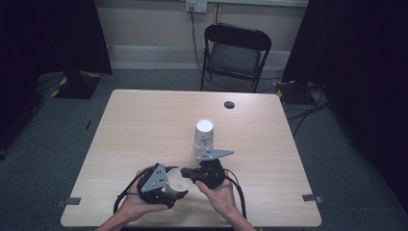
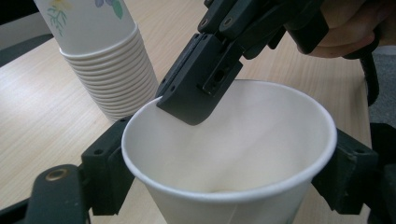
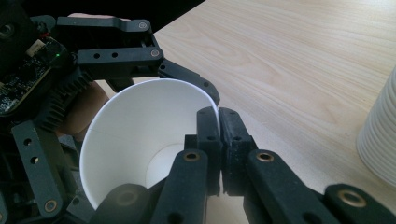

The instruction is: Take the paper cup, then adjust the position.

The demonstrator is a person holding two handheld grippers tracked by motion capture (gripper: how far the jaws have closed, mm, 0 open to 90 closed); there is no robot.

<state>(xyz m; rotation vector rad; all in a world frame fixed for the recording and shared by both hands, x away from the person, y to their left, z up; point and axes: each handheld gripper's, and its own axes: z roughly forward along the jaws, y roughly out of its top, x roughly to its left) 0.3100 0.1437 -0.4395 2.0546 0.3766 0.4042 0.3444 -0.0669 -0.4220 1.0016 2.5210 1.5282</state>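
Observation:
A single white paper cup [image 1: 177, 182] [image 2: 233, 154] [image 3: 135, 130] is held near the table's front edge, its mouth tilted toward the right hand. My right gripper [image 1: 184, 172] [image 3: 218, 116] is shut on the cup's rim, one jaw inside the wall and one outside; the left gripper view shows the right gripper [image 2: 187, 109] biting the far rim. My left gripper [image 1: 176, 184] [image 2: 229, 172] has its jaws on both sides of the cup, close against the wall, and the rim stays round. A stack of flower-printed paper cups [image 1: 203, 139] [image 2: 109, 74] [image 3: 380, 140] stands upside down just behind.
The wooden table [image 1: 144, 125] has a small dark hole [image 1: 229, 104] near its far edge. A black folding chair [image 1: 235, 53] stands beyond the table by the wall. Both of the person's hands come in at the front edge.

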